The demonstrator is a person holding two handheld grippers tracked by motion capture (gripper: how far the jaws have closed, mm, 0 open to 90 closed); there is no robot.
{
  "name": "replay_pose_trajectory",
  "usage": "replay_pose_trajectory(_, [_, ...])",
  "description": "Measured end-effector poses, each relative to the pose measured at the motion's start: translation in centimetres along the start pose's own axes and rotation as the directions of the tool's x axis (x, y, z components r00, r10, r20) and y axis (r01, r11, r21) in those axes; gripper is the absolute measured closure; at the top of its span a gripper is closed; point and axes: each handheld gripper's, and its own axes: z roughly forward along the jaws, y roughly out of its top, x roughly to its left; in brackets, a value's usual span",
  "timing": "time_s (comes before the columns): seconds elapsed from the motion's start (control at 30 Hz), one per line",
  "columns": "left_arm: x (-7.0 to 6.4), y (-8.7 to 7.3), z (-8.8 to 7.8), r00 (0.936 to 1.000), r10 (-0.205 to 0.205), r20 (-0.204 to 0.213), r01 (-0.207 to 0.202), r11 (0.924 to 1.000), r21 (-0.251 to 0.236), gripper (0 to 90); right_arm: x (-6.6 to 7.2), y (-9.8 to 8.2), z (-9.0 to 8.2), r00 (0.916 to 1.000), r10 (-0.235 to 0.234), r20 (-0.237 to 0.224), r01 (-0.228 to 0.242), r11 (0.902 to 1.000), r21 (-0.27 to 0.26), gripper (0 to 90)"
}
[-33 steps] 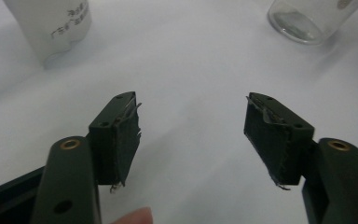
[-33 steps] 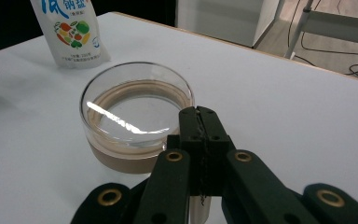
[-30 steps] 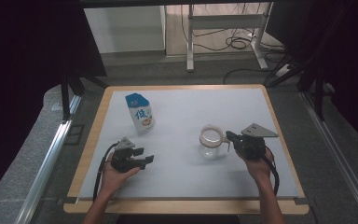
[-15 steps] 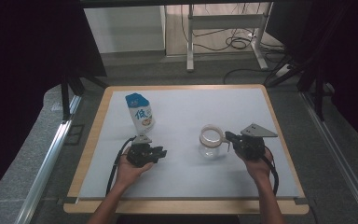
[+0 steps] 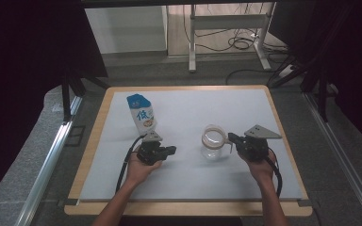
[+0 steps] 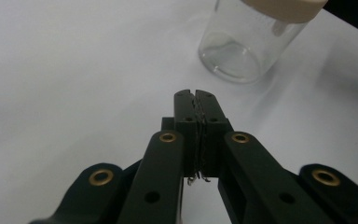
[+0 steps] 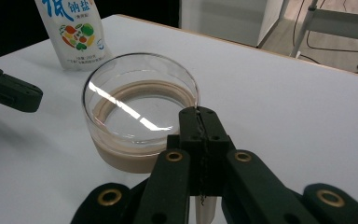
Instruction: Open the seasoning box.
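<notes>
White tabletop [image 5: 188, 117]: both tools closed, right tool [image 5: 230, 139] pinching jar [image 5: 213, 142] rim.

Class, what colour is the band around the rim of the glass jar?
Beige, a pale tan band on the clear glass jar; the right gripper view shows it best.

The left gripper [image 5: 169, 151] now sits farther right on the table, nearer the glass jar [image 5: 213, 142] than a second ago, and its jaws, just closing, are pressed together with seemingly nothing between them.
</notes>
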Motion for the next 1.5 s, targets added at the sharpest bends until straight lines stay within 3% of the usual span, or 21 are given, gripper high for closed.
replay_pose_trajectory(0.27, [-1.5, 2.4, 1.6, 0.9983, 0.043, 0.039, -0.042, 0.9990, -0.017, 89.6, -0.1, -0.1, 0.0, 0.9999, 0.010, -0.007, -0.010, 0.9999, -0.003, 89.9])
replay_pose_trajectory(0.57, [-2.3, 4.1, 2.7, 0.9966, 0.060, 0.057, -0.059, 0.9979, -0.026, 89.6, -0.2, -0.1, -0.1, 0.9999, 0.010, -0.007, -0.010, 1.0000, -0.002, 89.9])
replay_pose_trajectory(1.2, [-3.7, 6.2, 4.1, 0.9923, 0.086, 0.090, -0.082, 0.9957, -0.043, 89.9, -0.3, -0.2, -0.1, 0.9999, 0.010, -0.011, -0.010, 0.9999, -0.003, 89.9])
replay_pose_trajectory(1.5, [-3.7, 6.5, 4.2, 0.9908, 0.091, 0.101, -0.088, 0.9954, -0.038, 90.0, -0.1, -0.3, -0.6, 0.9999, 0.012, -0.005, -0.012, 0.9999, -0.008, 89.9])
